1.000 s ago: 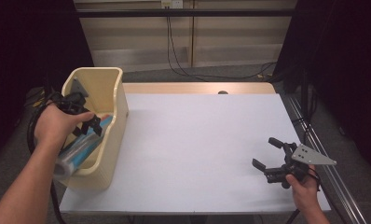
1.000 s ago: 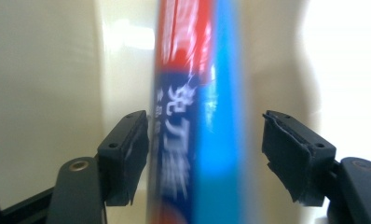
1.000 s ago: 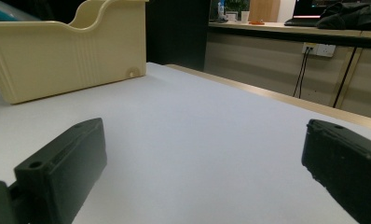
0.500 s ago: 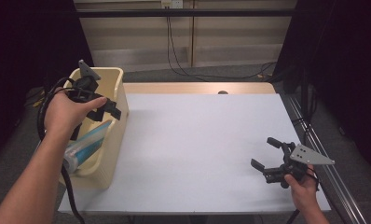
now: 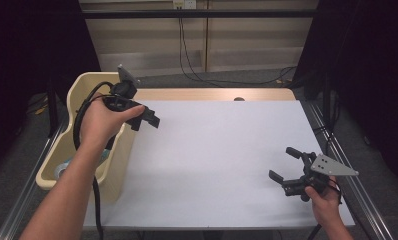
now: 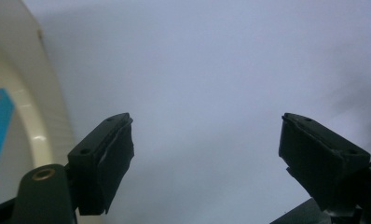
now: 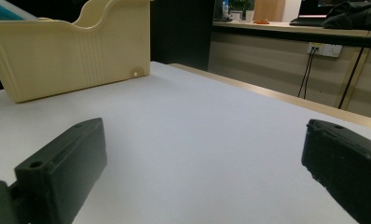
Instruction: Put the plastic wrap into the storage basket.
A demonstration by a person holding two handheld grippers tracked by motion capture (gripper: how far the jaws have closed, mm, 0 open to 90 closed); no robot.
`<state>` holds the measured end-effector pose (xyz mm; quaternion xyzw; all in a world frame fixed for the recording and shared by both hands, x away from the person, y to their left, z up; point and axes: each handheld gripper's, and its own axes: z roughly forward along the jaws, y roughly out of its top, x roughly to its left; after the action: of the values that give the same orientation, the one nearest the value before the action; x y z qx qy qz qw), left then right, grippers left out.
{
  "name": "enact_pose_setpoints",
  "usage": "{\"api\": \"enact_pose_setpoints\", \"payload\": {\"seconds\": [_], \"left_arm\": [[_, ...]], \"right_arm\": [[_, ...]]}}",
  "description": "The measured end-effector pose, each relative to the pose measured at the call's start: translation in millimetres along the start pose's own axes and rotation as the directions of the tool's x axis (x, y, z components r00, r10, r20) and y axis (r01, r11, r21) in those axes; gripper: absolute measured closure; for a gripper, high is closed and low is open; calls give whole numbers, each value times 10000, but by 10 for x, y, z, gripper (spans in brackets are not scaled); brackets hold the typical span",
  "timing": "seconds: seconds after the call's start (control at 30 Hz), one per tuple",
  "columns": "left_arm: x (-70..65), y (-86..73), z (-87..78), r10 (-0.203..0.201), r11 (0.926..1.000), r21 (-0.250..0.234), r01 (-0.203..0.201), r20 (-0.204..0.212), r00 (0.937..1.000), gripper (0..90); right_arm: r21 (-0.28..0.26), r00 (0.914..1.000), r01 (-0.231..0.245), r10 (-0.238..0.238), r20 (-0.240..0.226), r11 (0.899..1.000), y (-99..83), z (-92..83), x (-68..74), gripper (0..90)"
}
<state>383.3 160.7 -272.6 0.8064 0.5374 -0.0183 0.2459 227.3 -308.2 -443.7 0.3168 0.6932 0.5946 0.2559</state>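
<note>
A person's left hand holds the left gripper above the tabletop's left edge, its jaws spread wide with nothing between them, just past the inner wall of a cream plastic basket that stands along that edge. Inside the basket, near its front end, lies a light-blue and white packet, partly hidden by the forearm; what it is cannot be told. It lies below and behind the left gripper, apart from it. Near the tabletop's front right corner, the right gripper rests low in the right hand, jaws likewise released and empty, well apart from the basket.
</note>
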Motion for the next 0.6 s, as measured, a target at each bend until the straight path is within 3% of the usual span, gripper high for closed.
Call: {"api": "enact_pose_setpoints", "payload": {"seconds": [0.2, 0.3, 0.43, 0.6], "left_arm": [[-104, -34, 173, 665, 9974, -289, -660, 171, 9976, 167], [-159, -62, 241, 953, 9928, -770, -919, 421, 9946, 166], [-226, -127, 360, 1489, 9791, -1488, -1385, 612, 9870, 176], [-256, -217, 512, 1815, 9622, -2215, -1583, 884, 9794, 163]], "right_arm": [[13, 10000, 2, -2, 11, 10000, -1, 1, -1, 0], [17, 10000, 1, -1, 13, 10000, -1, 7, 1, 0], [49, 10000, 25, -25, 26, 10000, -1, 8, 3, 0], [58, 10000, 12, -12, 42, 10000, -3, 6, 1, 0]]}}
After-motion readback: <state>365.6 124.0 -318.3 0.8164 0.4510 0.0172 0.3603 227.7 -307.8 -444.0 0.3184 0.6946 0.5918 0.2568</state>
